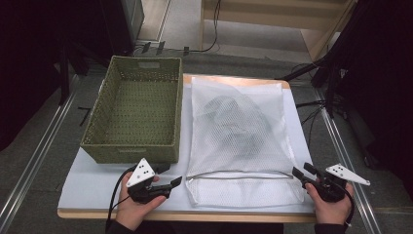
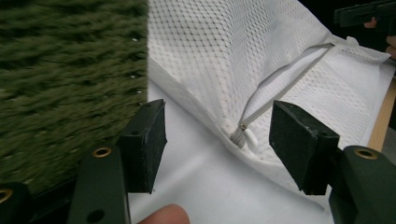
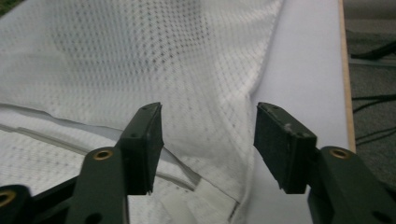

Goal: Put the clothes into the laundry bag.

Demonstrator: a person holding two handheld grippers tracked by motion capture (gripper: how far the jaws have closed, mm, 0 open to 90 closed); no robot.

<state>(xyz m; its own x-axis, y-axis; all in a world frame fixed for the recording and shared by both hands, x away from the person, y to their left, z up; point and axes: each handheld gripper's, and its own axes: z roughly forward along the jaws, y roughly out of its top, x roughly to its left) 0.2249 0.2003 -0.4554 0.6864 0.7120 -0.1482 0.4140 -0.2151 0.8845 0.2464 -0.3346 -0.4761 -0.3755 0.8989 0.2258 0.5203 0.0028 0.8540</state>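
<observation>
High view: white mesh laundry bag [image 1: 237,141] lies flat on the white table [image 1: 92,183], right of a green woven basket [image 1: 134,116] and just beside it. A dark bundle [image 1: 234,124] shows through the mesh in the bag's upper middle. A zipper line [image 1: 238,174] runs across the bag near its near edge, from left edge to right edge.

Left gripper view adds detail the high view lacks: the zipper slider with a white pull tab [image 2: 245,136] sits at the bag's corner, between the two jaws but farther out than the pads, not touched by either. Basket wall fills the left of this view, blurred. A fingertip shows at the bottom edge.

Right gripper view: the mesh bag's other corner and a folded seam lie under and between the jaws; bare table to the right of it, with the wooden table edge beyond. No pad presses on the cloth.

Left gripper [image 1: 171,176]: jaws apart, nothing clamped, pointing right toward the zipper's left end, held low over the table in the left hand [image 1: 136,207].

Right gripper [image 1: 303,174]: jaws apart, nothing clamped, pointing left at the zipper's right end, held in the right hand [image 1: 333,207] at the table's near right corner.
</observation>
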